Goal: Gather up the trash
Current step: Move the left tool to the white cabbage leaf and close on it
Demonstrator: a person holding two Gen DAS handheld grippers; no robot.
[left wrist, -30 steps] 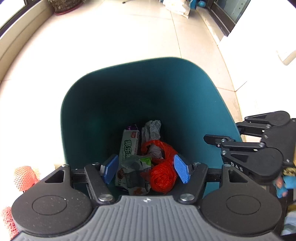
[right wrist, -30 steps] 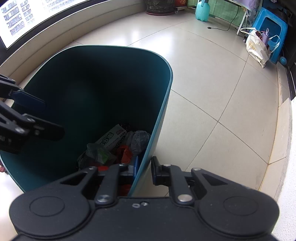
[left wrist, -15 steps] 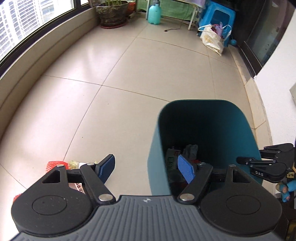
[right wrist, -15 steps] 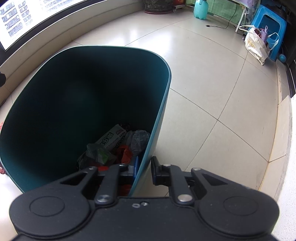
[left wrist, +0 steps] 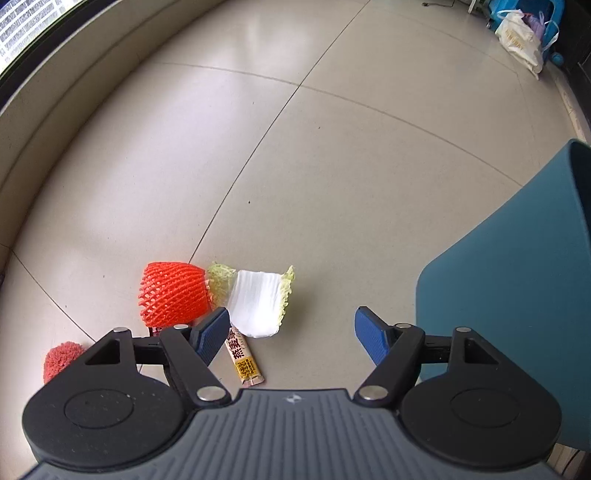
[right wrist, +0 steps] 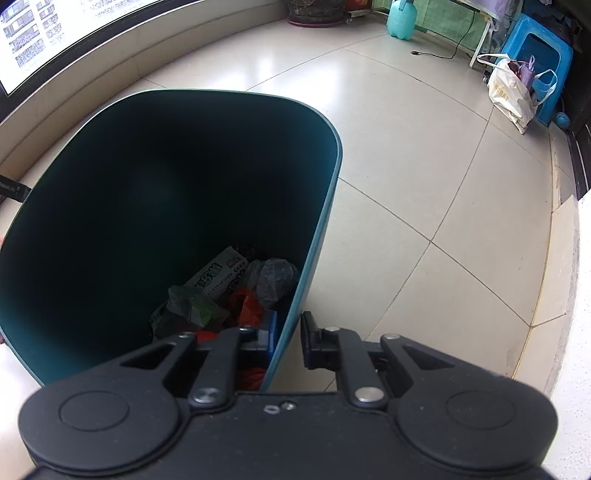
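My left gripper (left wrist: 291, 334) hangs open and empty above the tiled floor, pointing down at a small heap of litter. There lie an orange foam fruit net (left wrist: 171, 293), a white and pale green cabbage leaf (left wrist: 258, 301) and a yellow snack stick wrapper (left wrist: 243, 360), all just ahead of its left finger. The teal trash bin (left wrist: 517, 280) stands to the right. My right gripper (right wrist: 288, 338) is shut on the bin's rim (right wrist: 295, 295), one finger inside and one outside. Wrappers and red plastic (right wrist: 225, 291) lie on the bin's bottom.
A red fluffy item (left wrist: 59, 360) lies at the left edge near the window sill (left wrist: 48, 110). A white bag (right wrist: 509, 92), a blue stool (right wrist: 539, 55), a green bottle (right wrist: 402, 20) and a black cable (right wrist: 443, 55) sit at the far side.
My left gripper swung left out of the bin and lowered over the litter on the floor, its jaws a little wider. The right gripper kept still on the rim.
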